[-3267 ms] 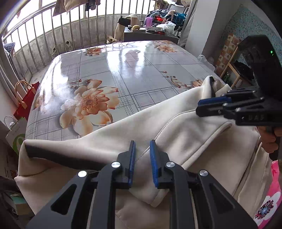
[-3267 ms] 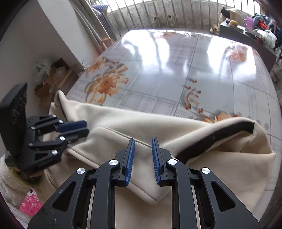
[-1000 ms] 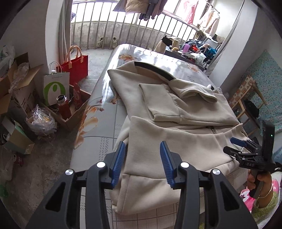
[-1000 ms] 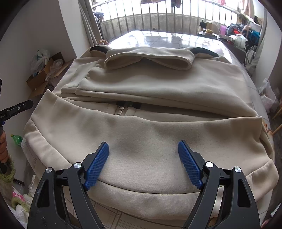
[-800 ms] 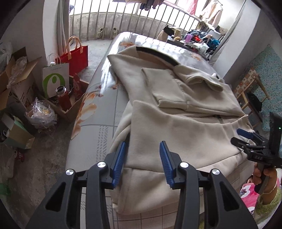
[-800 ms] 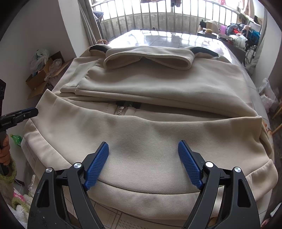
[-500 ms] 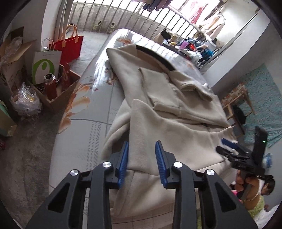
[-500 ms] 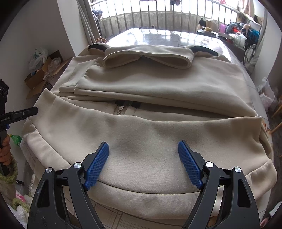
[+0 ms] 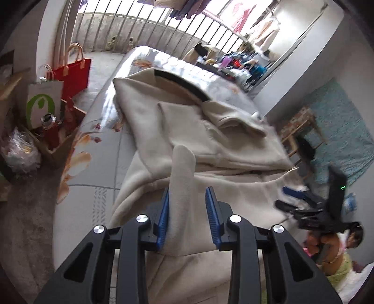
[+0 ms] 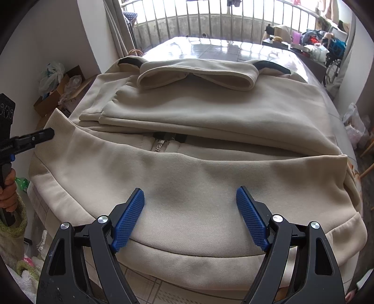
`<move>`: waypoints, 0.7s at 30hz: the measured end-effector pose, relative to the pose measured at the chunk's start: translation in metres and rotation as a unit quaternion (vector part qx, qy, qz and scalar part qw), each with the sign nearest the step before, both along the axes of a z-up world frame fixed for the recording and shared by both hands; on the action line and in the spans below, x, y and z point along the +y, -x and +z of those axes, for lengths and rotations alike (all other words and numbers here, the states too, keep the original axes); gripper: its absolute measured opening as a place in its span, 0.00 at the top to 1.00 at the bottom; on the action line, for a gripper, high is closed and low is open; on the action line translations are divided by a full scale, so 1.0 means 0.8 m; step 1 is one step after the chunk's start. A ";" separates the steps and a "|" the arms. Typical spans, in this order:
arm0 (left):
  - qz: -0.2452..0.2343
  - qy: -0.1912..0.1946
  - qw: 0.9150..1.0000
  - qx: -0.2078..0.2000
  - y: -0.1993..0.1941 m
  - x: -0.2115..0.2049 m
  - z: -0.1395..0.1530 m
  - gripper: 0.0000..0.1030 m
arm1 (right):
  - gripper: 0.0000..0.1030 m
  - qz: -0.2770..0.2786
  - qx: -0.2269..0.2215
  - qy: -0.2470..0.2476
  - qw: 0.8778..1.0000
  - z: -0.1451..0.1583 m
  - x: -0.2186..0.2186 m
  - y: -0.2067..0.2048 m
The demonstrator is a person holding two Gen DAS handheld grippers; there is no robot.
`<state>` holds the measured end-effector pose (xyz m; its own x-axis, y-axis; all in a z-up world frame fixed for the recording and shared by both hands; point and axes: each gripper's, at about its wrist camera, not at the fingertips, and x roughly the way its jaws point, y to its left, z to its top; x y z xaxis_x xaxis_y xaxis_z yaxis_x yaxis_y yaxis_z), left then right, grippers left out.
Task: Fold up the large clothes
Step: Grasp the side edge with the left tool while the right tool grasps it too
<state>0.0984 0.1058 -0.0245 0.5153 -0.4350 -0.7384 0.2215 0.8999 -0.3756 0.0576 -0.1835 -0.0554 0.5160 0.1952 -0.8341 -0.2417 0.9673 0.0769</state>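
Cream jacket (image 10: pixel 205 163) spread folded on the floral surface (image 9: pixel 98 145). Left tongs (image 9: pixel 187 217) narrowed around a raised hem corner — seemingly pinched, blurred. Right tongs (image 10: pixel 190 217) gaping wide above the hem, gripping nothing.

We're in a home, a lived-in room opening onto a barred balcony. The landmark is the table (image 10: pixel 210 50) with a glossy floral oilcloth. Beyond its far end is a metal railing (image 10: pixel 210 21), shoes (image 9: pixel 112 43) lined up at its base and laundry (image 9: pixel 240 16) hanging above. Left of the table on the floor we've got a red shopping bag (image 9: pixel 74 72), a white paper bag (image 9: pixel 43 103) with a green logo, and cardboard boxes (image 10: pixel 58 93) holding plastic bags. Past its far right corner is a cluttered low cabinet (image 10: pixel 303 50). To its right, a small wooden stool (image 9: pixel 301 126) against a teal patterned wall covering (image 9: pixel 339 131). Domestic clutter throughout, no work fixtures.
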 end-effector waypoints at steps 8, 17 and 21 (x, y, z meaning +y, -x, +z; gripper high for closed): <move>0.013 -0.148 0.988 -0.043 0.013 -0.039 0.003 0.86 | 0.25 0.001 -0.002 -0.022 1.000 0.002 -0.009 0.003; 0.017 -0.262 0.963 -0.057 0.017 -0.071 -0.012 0.86 | 0.32 -0.056 -0.036 -0.051 0.996 0.041 -0.094 0.032; 0.020 -0.280 0.958 -0.056 0.016 -0.078 -0.014 0.86 | 0.39 -0.100 -0.051 -0.037 0.993 0.060 -0.152 0.020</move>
<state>0.0854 0.0436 -0.0359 0.6129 0.0342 -0.7895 0.1943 0.9619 0.1925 0.0417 -0.3051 -0.0073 0.6325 0.1392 -0.7620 -0.0548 0.9893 0.1353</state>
